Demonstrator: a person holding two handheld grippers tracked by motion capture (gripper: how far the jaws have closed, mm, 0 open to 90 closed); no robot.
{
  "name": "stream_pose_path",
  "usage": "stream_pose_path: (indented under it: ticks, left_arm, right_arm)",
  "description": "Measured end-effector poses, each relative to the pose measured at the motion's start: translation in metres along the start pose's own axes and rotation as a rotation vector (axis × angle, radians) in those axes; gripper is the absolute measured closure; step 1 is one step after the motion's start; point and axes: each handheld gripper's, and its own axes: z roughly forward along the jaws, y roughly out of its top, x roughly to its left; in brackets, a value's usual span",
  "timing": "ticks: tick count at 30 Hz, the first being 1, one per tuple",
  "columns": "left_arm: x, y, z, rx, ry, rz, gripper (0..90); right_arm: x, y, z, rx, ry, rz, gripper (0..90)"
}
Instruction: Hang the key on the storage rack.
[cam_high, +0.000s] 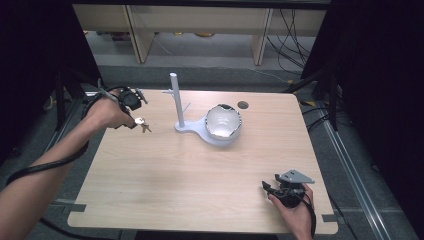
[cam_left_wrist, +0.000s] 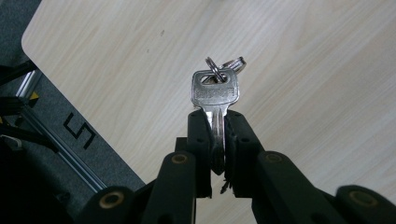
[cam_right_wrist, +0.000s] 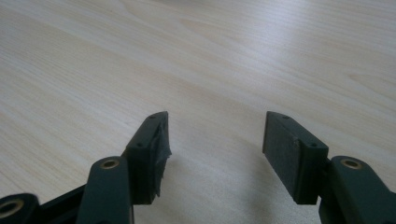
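Note:
My left gripper (cam_left_wrist: 217, 122) is shut on the blade of a silver key (cam_left_wrist: 215, 93) whose head carries a split ring. In the high view that gripper (cam_high: 134, 121) hangs above the table's far left with the keys (cam_high: 142, 124) dangling from it. To their right stands a white rack (cam_high: 176, 100) with a tall post and short pegs, on a base that also bears a white bowl (cam_high: 223, 122). My right gripper (cam_high: 268, 187) rests near the front right edge. In its own view the right gripper (cam_right_wrist: 215, 140) stands open over bare wood.
The light wooden table (cam_high: 165, 175) has a dark round hole (cam_high: 243, 105) behind the bowl. Metal rails run along the floor on both sides. Shelving and cables lie beyond the far edge. A cable trails from the left gripper along the forearm.

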Motion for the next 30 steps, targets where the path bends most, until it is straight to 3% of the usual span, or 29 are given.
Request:
stream_pose_path:
  ticks: [6,9,23,24,30]
  left_arm:
    - [0.008,0.01,-0.004,0.0,0.021,-0.003,81.7]
    - [0.01,0.017,-0.004,-0.018,0.027,-0.024,81.7]
    - [0.016,0.04,-0.015,-0.03,0.046,-0.024,81.7]
    - [0.016,0.041,-0.015,-0.036,0.049,-0.024,81.7]
    - [0.017,0.049,-0.021,-0.039,0.051,-0.018,81.7]
  right_arm:
    - [0.0,0.0,0.0,-0.002,0.0,-0.005,42.0]
    - [0.0,0.0,0.0,-0.002,0.0,-0.004,42.0]
    - [-0.001,0.0,0.0,0.0,0.004,-0.017,42.0]
    - [0.0,0.0,0.0,-0.003,-0.015,-0.008,42.0]
    - [-0.001,0.0,0.0,0.0,0.004,-0.016,42.0]
